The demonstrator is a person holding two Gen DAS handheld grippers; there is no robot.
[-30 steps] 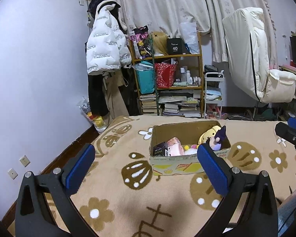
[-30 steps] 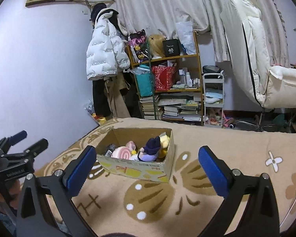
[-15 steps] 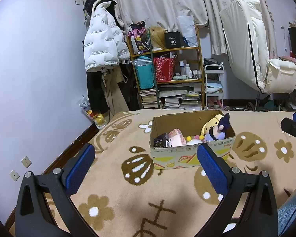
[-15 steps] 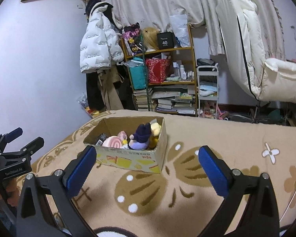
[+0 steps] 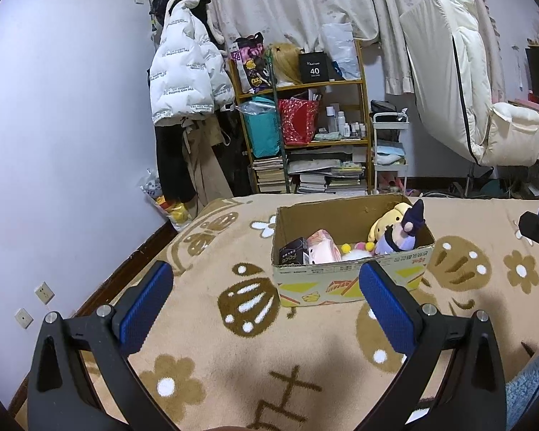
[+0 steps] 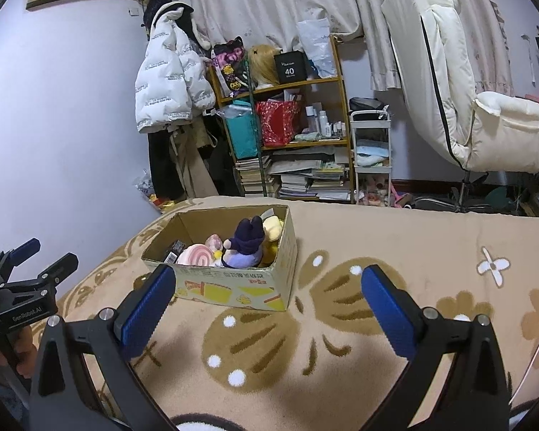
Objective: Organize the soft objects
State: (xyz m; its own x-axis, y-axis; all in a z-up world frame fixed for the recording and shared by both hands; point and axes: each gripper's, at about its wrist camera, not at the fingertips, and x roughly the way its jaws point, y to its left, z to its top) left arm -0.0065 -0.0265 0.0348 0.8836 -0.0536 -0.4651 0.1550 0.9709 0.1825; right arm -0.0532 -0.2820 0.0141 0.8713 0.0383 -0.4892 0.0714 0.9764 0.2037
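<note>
Toys [image 5: 395,237] sit in the box [image 5: 352,280] mid-frame on the bed, which has drawn closer over the last second, so I'm approaching with both tools [image 5: 266,296] [image 6: 269,296] spread apart, empty.
</note>
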